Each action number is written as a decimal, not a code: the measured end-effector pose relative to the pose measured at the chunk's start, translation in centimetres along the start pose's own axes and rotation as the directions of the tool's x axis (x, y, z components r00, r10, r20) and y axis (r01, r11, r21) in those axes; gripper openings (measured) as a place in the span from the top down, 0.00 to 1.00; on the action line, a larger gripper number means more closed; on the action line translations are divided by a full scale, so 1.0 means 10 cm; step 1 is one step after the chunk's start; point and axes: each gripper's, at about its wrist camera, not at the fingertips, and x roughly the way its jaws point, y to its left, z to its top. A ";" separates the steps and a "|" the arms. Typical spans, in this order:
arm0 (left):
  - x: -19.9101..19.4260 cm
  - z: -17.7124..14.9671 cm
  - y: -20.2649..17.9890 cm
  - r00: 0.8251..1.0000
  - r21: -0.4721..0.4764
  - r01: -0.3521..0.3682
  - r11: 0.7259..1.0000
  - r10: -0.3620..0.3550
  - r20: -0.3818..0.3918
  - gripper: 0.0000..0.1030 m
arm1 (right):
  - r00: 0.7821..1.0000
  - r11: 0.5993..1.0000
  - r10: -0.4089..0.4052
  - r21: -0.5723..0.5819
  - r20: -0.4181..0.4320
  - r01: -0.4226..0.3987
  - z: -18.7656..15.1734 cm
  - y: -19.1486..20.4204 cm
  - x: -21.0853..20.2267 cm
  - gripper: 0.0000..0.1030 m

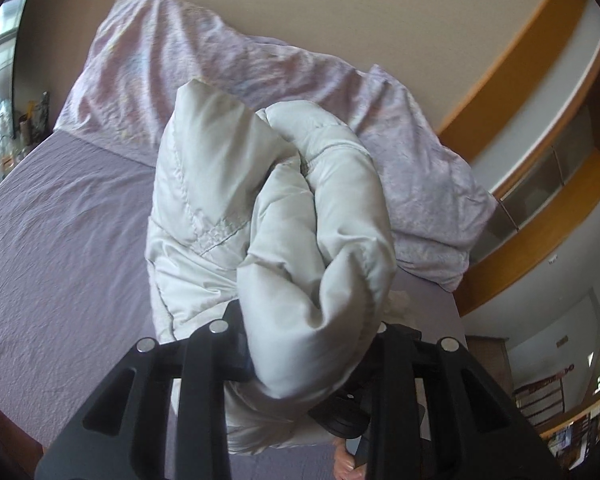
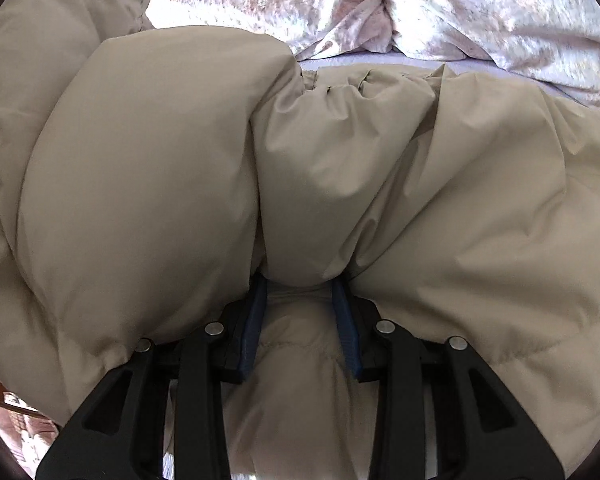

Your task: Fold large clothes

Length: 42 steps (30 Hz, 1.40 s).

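Note:
A large pale beige puffy jacket [image 1: 228, 200] lies bunched on the purple bed. In the left wrist view my left gripper [image 1: 304, 344] is shut on a thick fold of the jacket, which bulges over and hides the fingertips. In the right wrist view the jacket [image 2: 148, 184] fills almost the whole frame. My right gripper [image 2: 300, 280] is shut on a puffy fold of it, squeezed between the blue pads [image 2: 256, 320]. The fingertips are buried in the fabric.
The bed sheet [image 1: 60, 240] is purple. A crumpled floral duvet [image 1: 228, 52] lies at the head of the bed, also in the right wrist view [image 2: 440, 12]. A wooden wall unit [image 1: 540, 120] stands at the right, a window and cluttered stand [image 1: 4, 120] at the left.

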 end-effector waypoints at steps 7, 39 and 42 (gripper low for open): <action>0.27 -0.22 -0.64 0.997 0.105 0.065 0.992 -0.061 -0.048 0.71 | 0.995 0.999 0.014 0.047 0.102 -0.019 -0.11 -0.48 -0.59 0.63; 1.42 -1.26 -2.49 0.926 0.352 0.213 0.911 -0.074 -0.369 0.43 | 0.937 0.885 -0.276 0.436 0.213 0.161 -0.85 -2.54 -1.98 0.54; 1.26 -1.12 -2.59 0.938 0.371 0.221 0.902 -0.092 -0.335 0.33 | 0.935 0.889 -0.266 0.435 0.237 0.143 -0.79 -2.56 -2.06 0.54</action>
